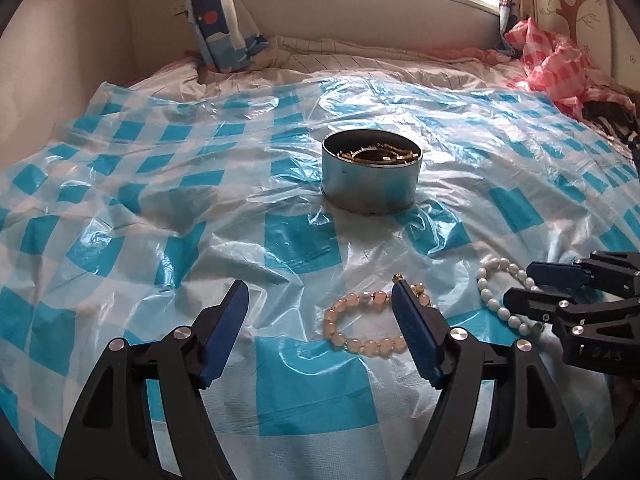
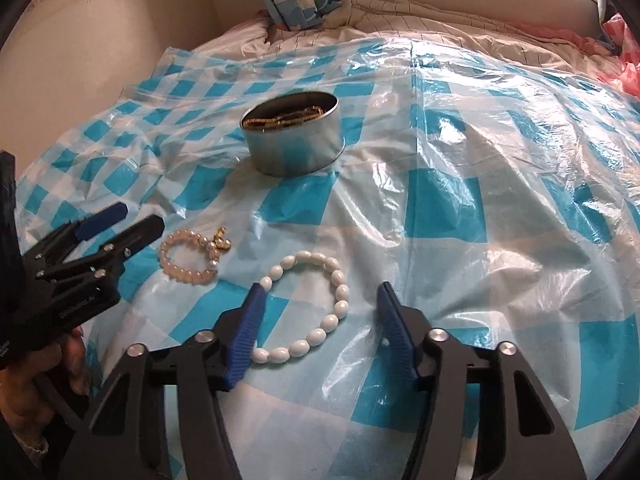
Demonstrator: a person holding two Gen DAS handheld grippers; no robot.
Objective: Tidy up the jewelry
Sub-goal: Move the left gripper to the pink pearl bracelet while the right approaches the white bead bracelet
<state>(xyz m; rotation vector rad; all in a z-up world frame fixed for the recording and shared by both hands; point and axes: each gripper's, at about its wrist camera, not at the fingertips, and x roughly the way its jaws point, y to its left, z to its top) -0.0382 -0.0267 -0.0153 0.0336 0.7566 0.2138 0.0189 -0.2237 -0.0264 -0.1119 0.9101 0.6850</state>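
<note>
From the left wrist view, your left gripper [image 1: 320, 304] stood with its jaws spread wide and nothing between them. The pink bead bracelet [image 1: 366, 322] lay flat on the blue-checked plastic sheet [image 1: 160, 200], just ahead and off toward the right finger, whose tip covered part of the loop near the gold clasp. So the ring lay not centred in your gap but to its right side; a small shift rightward looked needed before closing. Beyond it, straight ahead and well apart, stood the round tin [image 1: 371, 170] with gold-coloured pieces already inside. The right gripper [image 1: 516, 286] came in from the right edge, resting over the white bead bracelet [image 1: 500, 300]; from this angle its fingers appeared close together, though the view was poor.

From the right wrist view, your right gripper [image 2: 320, 308] was clearly released, jaws wide and empty. The white bead bracelet [image 2: 308, 308] lay flat between the fingers, its left arc touching or just beside the left finger, its right arc well inside the gap. This hand was the better placed: its loop sat almost squarely in reach. The pink bead bracelet [image 2: 192, 256] lay up and left, nearer your left gripper [image 2: 132, 220], and the round tin [image 2: 292, 140] stood farther ahead, slightly left.
</note>
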